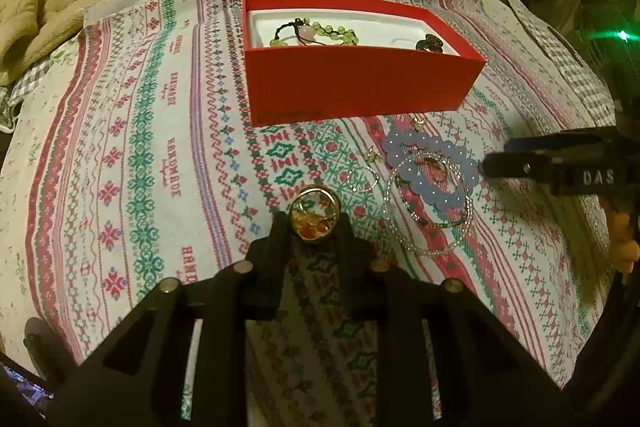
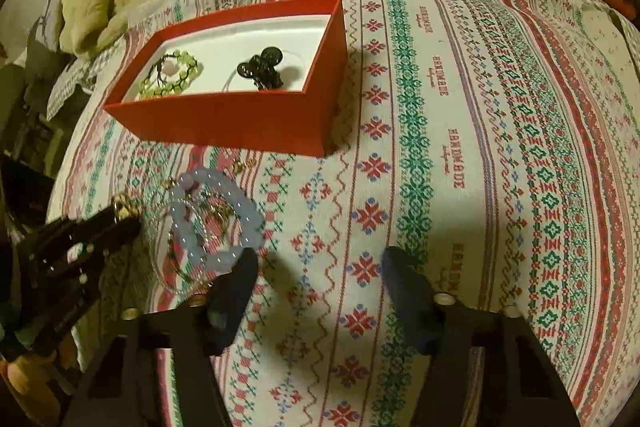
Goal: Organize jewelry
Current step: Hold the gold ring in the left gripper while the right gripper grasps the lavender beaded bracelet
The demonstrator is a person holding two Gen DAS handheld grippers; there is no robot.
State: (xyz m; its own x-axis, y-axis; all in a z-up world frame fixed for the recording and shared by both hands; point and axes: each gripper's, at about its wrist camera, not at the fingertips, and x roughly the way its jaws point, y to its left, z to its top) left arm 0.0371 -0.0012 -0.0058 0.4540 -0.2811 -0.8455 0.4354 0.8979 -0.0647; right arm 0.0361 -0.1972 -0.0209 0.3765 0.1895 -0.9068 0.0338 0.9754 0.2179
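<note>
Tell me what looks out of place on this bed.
Loose jewelry lies tangled on the cloth outside the red box: a blue bead bracelet overlapping thin clear-bead strands. The left gripper pinches a gold-rimmed ring.

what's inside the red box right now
The red box has a white lining and holds a green bead bracelet with a pink bead, plus a dark, glossy piece beside it. In the left wrist view the near wall hides the box floor closest to the camera.

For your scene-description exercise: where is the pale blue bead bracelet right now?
In the left wrist view the pale blue bead bracelet lies on the patterned cloth, right of centre, in front of the red box, overlapping thin clear bead loops.
</note>
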